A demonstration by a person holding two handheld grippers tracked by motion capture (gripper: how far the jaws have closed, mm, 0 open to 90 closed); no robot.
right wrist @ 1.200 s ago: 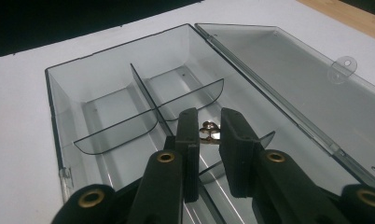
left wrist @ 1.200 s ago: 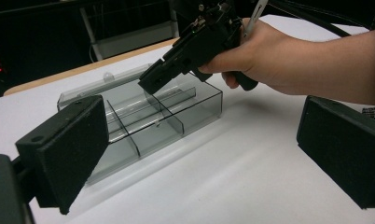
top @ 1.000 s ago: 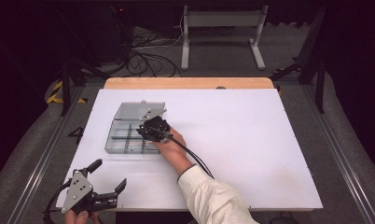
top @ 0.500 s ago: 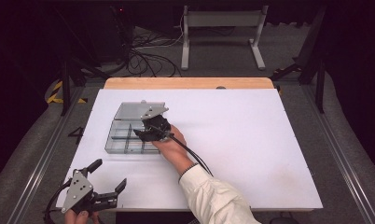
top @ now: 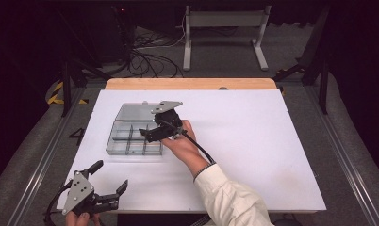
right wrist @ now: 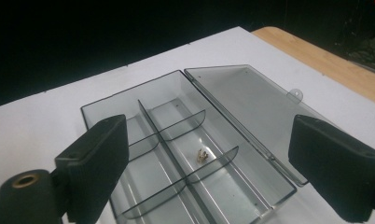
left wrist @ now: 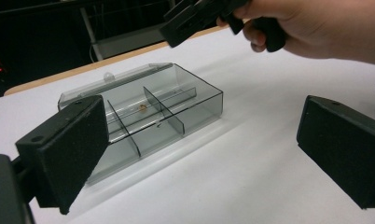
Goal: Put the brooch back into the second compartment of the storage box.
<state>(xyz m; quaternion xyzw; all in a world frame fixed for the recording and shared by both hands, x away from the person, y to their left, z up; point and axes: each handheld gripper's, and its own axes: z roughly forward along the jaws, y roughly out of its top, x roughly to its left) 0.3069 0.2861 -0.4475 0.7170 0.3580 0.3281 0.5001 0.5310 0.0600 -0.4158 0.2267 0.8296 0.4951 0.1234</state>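
Your right tool (top: 146,133) hung over the clear smoky-grey plastic compartment box (top: 133,140), its jaws having just been opening and now standing wide with nothing between them. That made sense as a release. In the right gripper view a small gold-coloured metal piece (right wrist: 203,155) lay on the floor of one middle compartment on the hinge side of the long divider, between two curved cross dividers. You had the tool tilted down over the box, so the piece would land inside the walls and not skid across the white counter (top: 253,141).

The box's flat transparent lid (right wrist: 251,105) was folded fully back and lay flat on the counter behind it, which left every compartment free to reach from above.

Your left tool (top: 107,179) waited near the counter's near edge, well apart from the box, jaws wide and holding nothing. I judge you parked it there to keep it out of the working hand's path while facing the box.
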